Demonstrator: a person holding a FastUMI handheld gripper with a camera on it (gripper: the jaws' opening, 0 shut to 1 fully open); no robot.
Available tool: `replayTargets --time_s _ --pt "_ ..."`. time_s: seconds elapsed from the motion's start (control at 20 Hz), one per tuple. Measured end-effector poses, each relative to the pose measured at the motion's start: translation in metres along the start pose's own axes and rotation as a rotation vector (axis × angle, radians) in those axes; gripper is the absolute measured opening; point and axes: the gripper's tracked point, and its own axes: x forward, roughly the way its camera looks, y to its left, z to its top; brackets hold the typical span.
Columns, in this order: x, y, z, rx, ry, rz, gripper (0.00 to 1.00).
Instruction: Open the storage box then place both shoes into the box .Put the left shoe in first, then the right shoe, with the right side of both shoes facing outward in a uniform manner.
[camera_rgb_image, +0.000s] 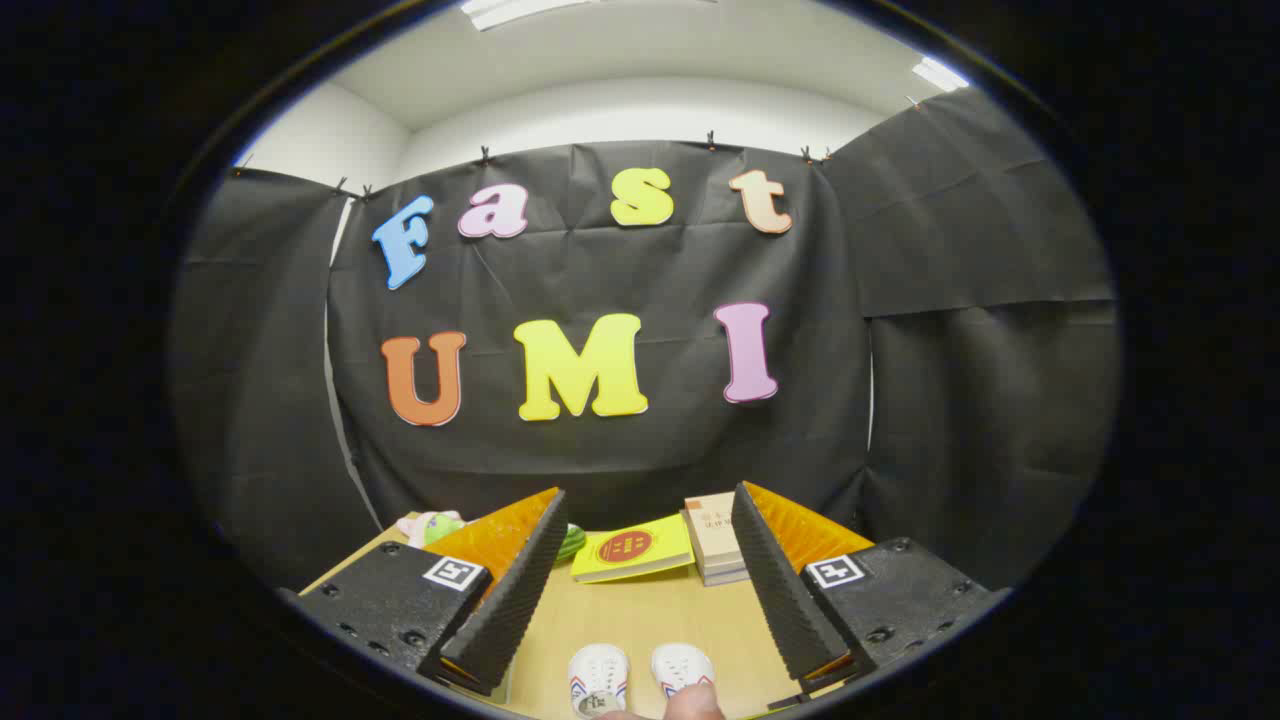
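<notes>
Gripper view: claw (640, 580) held above a light wooden tabletop (640, 615).
Claw state: fingers spread wide, gripping nothing.
Shoes: pair of small white shoes with red-and-blue side stripes (640, 680), side by side on the wood, low between the fingers.
Fingertip: a person's fingertip (693, 703) just beside the shoes.
Beyond the fingers: flat yellow book with a red round emblem (633, 549), touching a stack of pale books (714, 540).
Far corner: soft pink-and-green toy (432, 525).

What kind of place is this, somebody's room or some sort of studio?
Likely a staged recording booth: black cloth walls clipped up around a wooden table with white shoes, a yellow book and stacked books. The open gripper hangs above it.
</notes>
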Motion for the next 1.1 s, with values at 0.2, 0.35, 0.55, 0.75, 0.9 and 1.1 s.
replayTargets --time_s 0.2,0.35,0.55,0.75,0.9,1.1 --pt "-0.0002 0.0028 0.0008 -0.004 -0.001 0.015 1.00" --pt "0.0015 0.0049 0.0019 -0.007 0.003 0.026 1.00" --pt "0.0016 0.0051 0.0022 0.001 0.001 0.036 1.00" --pt "0.0045 0.0029 0.0024 -0.008 -0.001 0.035 1.00" --pt "0.0074 0.0034 0.0030 -0.009 0.000 0.034 1.00" --pt "0.0085 0.0025 0.0007 -0.010 0.007 0.041 1.00"
